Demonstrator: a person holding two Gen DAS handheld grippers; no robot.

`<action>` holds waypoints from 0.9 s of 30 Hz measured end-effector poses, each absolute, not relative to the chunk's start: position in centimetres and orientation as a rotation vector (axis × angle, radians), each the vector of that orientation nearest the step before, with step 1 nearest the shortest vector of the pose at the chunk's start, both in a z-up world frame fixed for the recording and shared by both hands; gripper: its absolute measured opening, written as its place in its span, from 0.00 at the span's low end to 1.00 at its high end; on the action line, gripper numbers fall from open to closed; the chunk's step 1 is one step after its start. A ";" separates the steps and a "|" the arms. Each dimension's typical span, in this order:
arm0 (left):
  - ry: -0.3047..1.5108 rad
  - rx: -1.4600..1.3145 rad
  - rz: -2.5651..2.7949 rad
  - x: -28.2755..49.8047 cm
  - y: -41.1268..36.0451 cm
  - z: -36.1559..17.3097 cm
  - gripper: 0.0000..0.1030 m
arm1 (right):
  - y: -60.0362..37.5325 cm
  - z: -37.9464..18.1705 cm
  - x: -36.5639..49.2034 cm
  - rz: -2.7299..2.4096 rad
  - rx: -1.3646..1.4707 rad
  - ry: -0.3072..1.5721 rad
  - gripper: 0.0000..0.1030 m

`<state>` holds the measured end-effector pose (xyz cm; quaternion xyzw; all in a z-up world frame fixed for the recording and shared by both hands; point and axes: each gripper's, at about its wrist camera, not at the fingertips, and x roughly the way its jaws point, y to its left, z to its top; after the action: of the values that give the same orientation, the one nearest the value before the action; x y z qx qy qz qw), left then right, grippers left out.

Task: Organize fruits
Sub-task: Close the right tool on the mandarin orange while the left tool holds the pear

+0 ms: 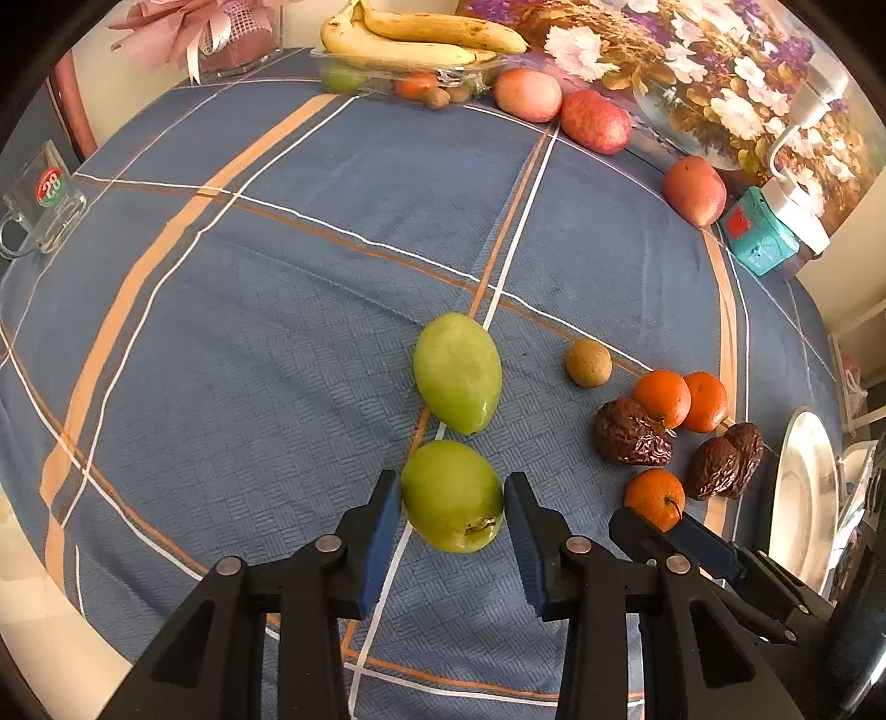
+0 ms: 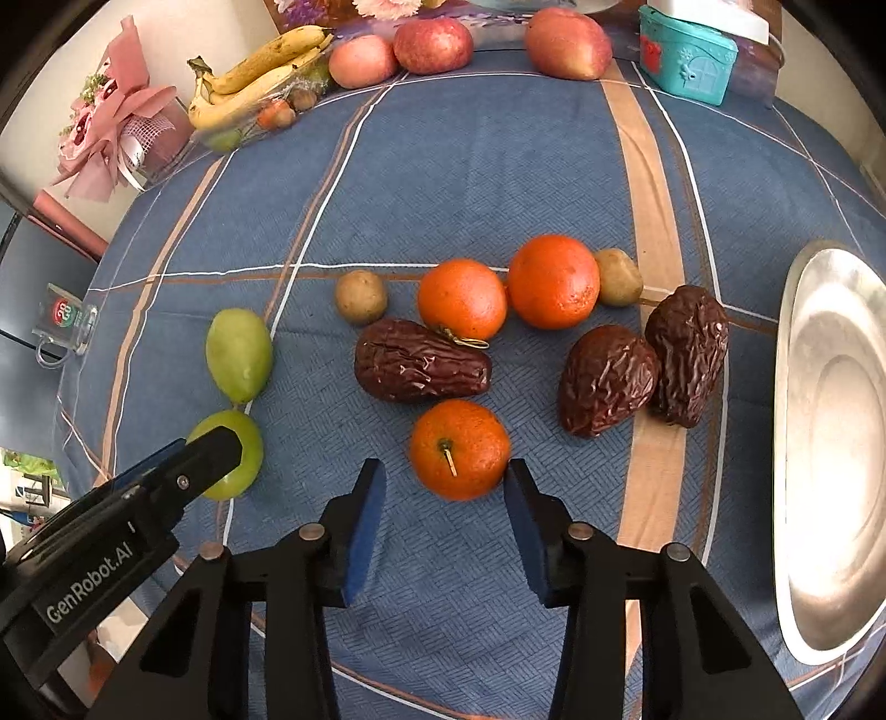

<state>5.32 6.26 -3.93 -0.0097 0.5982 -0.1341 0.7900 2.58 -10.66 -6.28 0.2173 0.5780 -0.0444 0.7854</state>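
Your left gripper (image 1: 451, 501) has its two blue pads on both sides of the nearest green fruit (image 1: 451, 495). The pads look to touch the skin, but the fruit rests on the blue checked tablecloth (image 1: 249, 332), so I cannot tell if it is already clamped. Your right gripper (image 2: 443, 487) stands apart around the nearest tangerine (image 2: 459, 448), the right pad touching it and the left pad with a gap.

Both fruits are round and smooth. If you close off-centre, they can slip out and roll, and the tangerine could push the wrinkled date (image 2: 421, 360) just behind it.

Next to it lie two more dates (image 2: 642, 371), two tangerines (image 2: 509, 291) and two small brown fruits (image 2: 361, 295). The second green fruit (image 1: 457, 371) lies just beyond the first, so a long reach can knock it.

The steel plate (image 2: 830, 443) waits at the right, empty. At the far edge stand the bananas (image 1: 410, 36) and red apples (image 1: 592, 119).
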 end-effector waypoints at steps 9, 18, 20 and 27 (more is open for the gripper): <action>1.271 -0.035 -0.273 5.7 5.5 -4.0 0.40 | -11.2 -6.3 2.1 -0.086 0.488 1.270 0.32; 1.313 -0.063 -0.253 6.8 5.5 -5.3 0.44 | -11.4 -5.7 1.7 -0.078 0.495 1.281 0.32; 1.323 -0.068 -0.251 6.9 5.4 -5.6 0.44 | -11.3 -5.6 1.9 -0.075 0.503 1.283 0.31; 1.359 -0.094 -0.258 7.6 5.1 -6.4 0.44 | -11.4 -5.3 2.1 -0.072 0.508 1.282 0.31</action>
<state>7.56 5.14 -6.37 -0.0434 0.6265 -0.1189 0.7690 2.08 -11.45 -5.32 0.2342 0.5911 -0.0331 0.7711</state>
